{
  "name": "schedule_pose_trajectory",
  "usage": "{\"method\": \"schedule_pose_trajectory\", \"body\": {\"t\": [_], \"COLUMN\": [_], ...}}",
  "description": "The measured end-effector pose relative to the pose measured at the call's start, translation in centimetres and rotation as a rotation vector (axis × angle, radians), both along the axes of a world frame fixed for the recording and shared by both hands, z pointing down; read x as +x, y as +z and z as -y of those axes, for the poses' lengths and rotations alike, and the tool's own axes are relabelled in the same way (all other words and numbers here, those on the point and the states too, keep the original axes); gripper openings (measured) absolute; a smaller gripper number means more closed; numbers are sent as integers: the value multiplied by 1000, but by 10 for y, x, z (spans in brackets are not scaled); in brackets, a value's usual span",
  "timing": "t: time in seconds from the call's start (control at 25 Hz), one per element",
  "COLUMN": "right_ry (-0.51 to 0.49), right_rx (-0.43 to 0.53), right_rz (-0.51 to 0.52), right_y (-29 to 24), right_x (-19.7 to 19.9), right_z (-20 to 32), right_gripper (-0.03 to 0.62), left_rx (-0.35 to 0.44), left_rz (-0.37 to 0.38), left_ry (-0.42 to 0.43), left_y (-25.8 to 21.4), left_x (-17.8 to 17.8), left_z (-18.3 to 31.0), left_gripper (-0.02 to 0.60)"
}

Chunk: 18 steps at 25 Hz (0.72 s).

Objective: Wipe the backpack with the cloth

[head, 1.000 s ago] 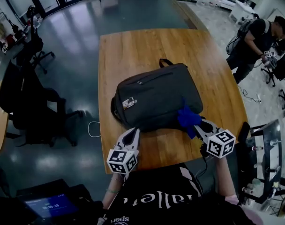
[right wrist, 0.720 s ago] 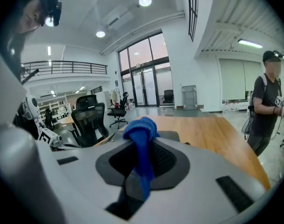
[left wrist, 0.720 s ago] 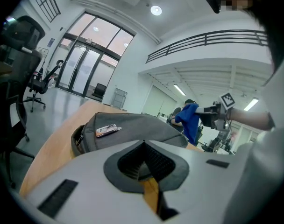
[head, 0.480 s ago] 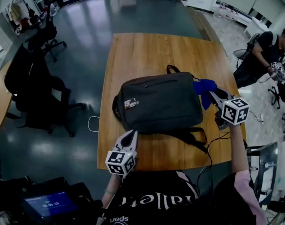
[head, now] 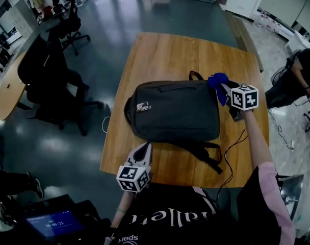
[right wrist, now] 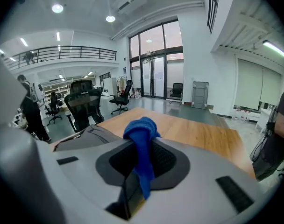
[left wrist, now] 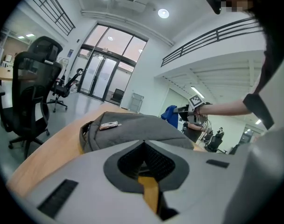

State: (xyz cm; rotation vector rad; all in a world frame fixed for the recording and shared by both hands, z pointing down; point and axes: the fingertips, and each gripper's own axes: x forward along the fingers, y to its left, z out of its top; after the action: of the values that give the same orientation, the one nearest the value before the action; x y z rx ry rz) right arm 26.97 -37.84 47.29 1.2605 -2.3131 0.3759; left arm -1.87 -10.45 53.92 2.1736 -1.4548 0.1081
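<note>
Nearest me, my left gripper (head: 144, 148) waits at the surface's (head: 160, 50) front edge, jaws pressed together on nothing, while beyond it my right gripper (head: 224, 88) pinches the blue cloth (head: 216, 79) by the backpack's (head: 175, 111) far right corner, so most of the wiping seemingly remains.

Right gripper (head: 222, 87), arm outstretched, grips cloth (head: 216, 79); left gripper (head: 144, 148) closed, held low.

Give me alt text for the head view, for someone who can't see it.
The right gripper holds a blue cloth at the far right corner of a dark grey backpack lying flat on a wooden table. The left gripper, shut and empty, hovers at the table's near edge, short of the backpack.
</note>
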Motion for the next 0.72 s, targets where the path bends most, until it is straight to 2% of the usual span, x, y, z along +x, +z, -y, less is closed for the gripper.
{"method": "schedule_pose_trajectory", "body": {"t": [0.2, 0.52, 0.72], "right_ry": [-62, -147, -131], "right_rx": [-24, -45, -70], "right_rz": [35, 92, 177], "right_y": [20, 46, 58], "right_x": [-20, 0, 15], "right_z": [-6, -101, -158], "right_gripper": [54, 55, 54], "left_rx": [-11, -9, -24], "left_rz": [7, 13, 32], "left_ry": [-60, -126, -147], "left_y": [2, 3, 9], "left_x": [0, 31, 42], "left_z": [-6, -25, -34], "left_gripper": [0, -2, -1]}}
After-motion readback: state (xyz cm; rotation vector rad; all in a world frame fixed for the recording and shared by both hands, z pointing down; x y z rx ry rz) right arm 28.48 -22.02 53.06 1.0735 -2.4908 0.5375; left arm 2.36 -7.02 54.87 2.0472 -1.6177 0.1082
